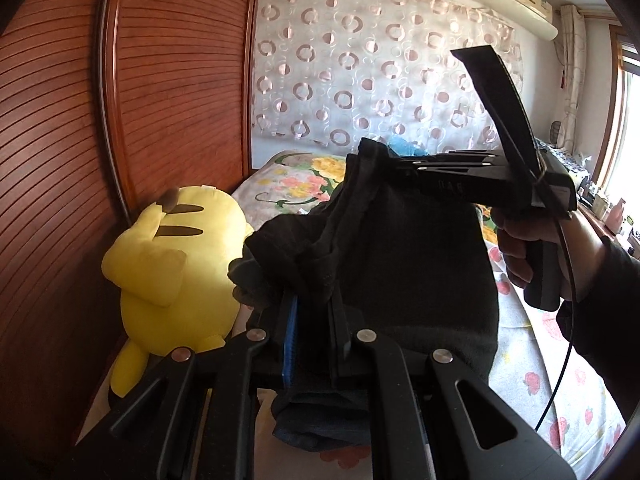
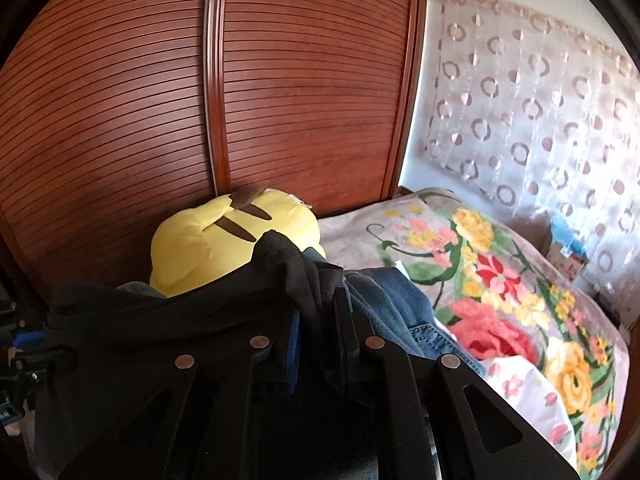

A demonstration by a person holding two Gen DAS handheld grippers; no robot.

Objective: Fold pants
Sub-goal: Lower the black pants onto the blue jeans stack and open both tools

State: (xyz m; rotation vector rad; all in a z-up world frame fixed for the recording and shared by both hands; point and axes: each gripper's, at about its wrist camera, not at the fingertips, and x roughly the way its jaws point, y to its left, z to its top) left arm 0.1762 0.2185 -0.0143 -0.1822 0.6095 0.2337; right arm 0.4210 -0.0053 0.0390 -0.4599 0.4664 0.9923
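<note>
No writing reads clearly; the faint marks on your right gripper [image 1: 374,160] are illegible. Your left gripper [image 1: 314,300] is clamped on the black pants [image 1: 420,264], bunched at its 12 o'clock. The right one pinches their edge too, over the bed [image 2: 520,280].

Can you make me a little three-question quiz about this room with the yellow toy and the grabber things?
1. True or false: both grippers pinch the black pants.
2. The yellow plush toy lies beside: A) the wooden wardrobe B) the window C) the air conditioner.
3. Fill in: the blanket on the bed has a ____ pattern.

Key:
1. True: the left gripper and right gripper each have cloth between their fingers.
2. A
3. Flower
</note>
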